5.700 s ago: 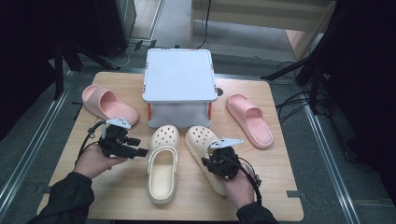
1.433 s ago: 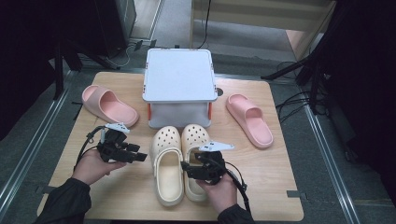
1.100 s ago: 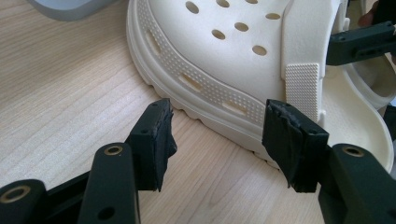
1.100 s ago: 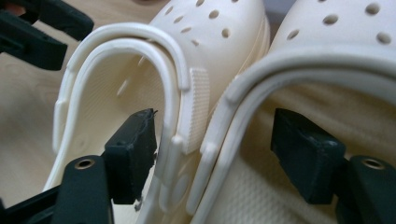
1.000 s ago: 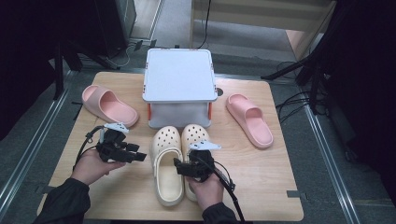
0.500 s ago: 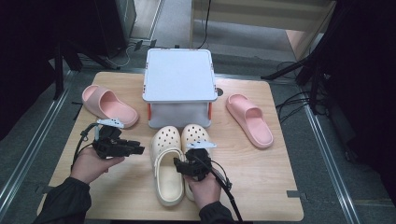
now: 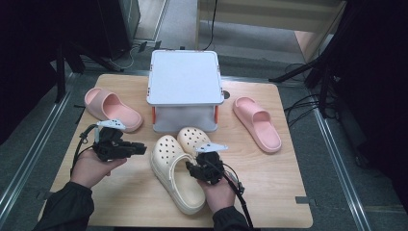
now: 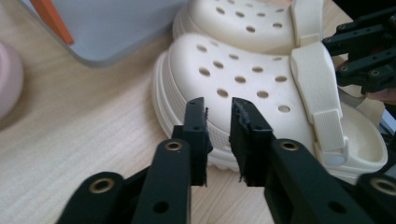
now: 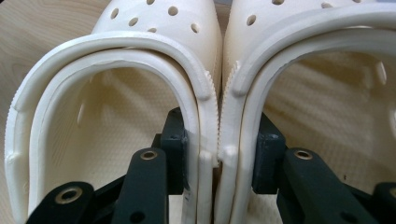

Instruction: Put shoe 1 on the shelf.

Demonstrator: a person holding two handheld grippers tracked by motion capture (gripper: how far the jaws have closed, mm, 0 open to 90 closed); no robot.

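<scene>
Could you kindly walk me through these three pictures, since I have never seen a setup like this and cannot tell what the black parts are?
A person sits at a wooden table holding a hand-held gripper in each hand. The high view looks down from above; the other two come from cameras riding on each gripper. On the table lie two pink slides, a lidded grey box and a pair of cream clogs. The right gripper has one finger inside each clog, pinching their touching inner walls together. The left gripper holds nothing, its fingers slightly apart, pointing at the nearer clog's toe.
</scene>
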